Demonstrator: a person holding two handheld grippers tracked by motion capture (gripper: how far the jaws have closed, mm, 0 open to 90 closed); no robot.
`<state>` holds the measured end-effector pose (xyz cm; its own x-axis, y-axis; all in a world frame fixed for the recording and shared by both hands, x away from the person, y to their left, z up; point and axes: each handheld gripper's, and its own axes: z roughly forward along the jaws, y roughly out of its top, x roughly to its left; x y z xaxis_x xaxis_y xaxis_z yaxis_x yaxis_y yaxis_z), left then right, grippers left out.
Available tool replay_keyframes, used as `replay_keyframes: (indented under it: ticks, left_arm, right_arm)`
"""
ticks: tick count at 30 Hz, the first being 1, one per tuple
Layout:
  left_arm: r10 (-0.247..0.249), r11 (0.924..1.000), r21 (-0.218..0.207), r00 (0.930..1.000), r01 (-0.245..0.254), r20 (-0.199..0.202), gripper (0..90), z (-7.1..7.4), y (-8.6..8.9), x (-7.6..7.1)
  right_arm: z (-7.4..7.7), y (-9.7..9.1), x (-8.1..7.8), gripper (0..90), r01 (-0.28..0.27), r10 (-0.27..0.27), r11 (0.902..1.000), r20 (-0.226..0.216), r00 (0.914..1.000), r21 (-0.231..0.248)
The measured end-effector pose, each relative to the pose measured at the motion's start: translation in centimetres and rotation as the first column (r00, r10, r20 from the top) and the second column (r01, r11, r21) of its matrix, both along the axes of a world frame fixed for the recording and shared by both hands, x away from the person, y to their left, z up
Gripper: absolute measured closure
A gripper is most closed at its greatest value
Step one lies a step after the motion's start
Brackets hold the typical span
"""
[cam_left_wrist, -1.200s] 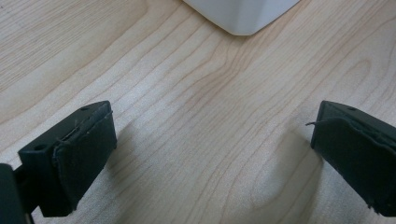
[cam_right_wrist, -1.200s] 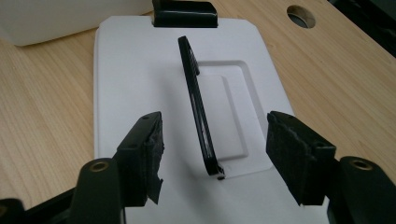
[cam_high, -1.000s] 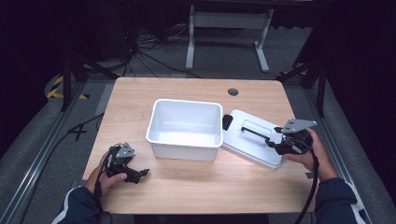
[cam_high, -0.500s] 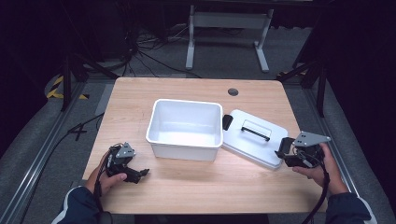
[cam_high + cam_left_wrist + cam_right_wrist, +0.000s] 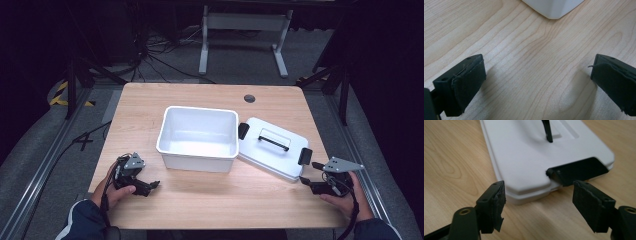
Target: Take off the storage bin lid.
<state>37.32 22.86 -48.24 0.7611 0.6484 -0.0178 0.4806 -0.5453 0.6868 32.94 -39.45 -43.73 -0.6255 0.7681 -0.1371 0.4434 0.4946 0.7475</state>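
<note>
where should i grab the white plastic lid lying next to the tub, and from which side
Probably by the black bar handle on top of the flat white plastic lid, coming from above. The lid lies flat on the wooden table, so its rim gives little purchase, while the handle stands clear. The open right gripper sits at its near end.

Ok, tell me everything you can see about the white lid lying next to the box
The lid is white, plastic-looking, rectangular with rounded corners and a stepped rim. It has a black bar handle on top and a black clip at each short end. It lies flat, top up, on the wooden table, beside the open white box. The right gripper is open just short of its near end, not touching.
</note>
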Motion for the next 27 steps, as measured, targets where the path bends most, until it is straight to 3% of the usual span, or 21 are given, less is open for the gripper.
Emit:
replay_keyframes:
  ticks: [2,5,6,8,13,27]
  left_arm:
    - [0.000,1.0000,0.000,1.0000,0.000,0.000,0.3,0.0,0.0,0.0]
    - [0.001,1.0000,-0.002,1.0000,-0.001,-0.002,0.3,0.0,0.0,0.0]
    - [-0.001,1.0000,0.000,1.0000,0.001,-0.002,0.2,0.0,0.0,0.0]
    - [-0.002,1.0000,0.000,1.0000,0.002,-0.003,0.1,0.0,0.0,0.0]
    - [-0.002,1.0000,0.000,1.0000,0.002,-0.003,0.1,0.0,0.0,0.0]
    - [0.002,1.0000,-0.001,1.0000,-0.002,-0.001,0.3,0.0,0.0,0.0]
  right_arm:
    - [-0.9,0.0,-0.2,22.1,0.004,-0.004,0.9993,-0.012,0.9999,-0.038]
    - [-2.0,-0.1,-0.2,20.7,0.022,-0.022,0.9998,-0.044,0.9988,0.003]
    - [-2.5,0.0,-0.2,18.1,0.025,-0.026,0.9994,-0.050,0.9984,-0.023]
    - [-2.9,-0.3,-0.2,17.6,0.034,-0.033,0.9988,-0.048,0.9983,0.035]
    - [-3.0,-0.6,0.0,17.7,0.046,-0.040,0.9968,-0.083,0.9957,0.066]
    - [-3.0,-0.6,0.0,17.2,0.047,-0.041,0.9967,-0.085,0.9955,0.066]
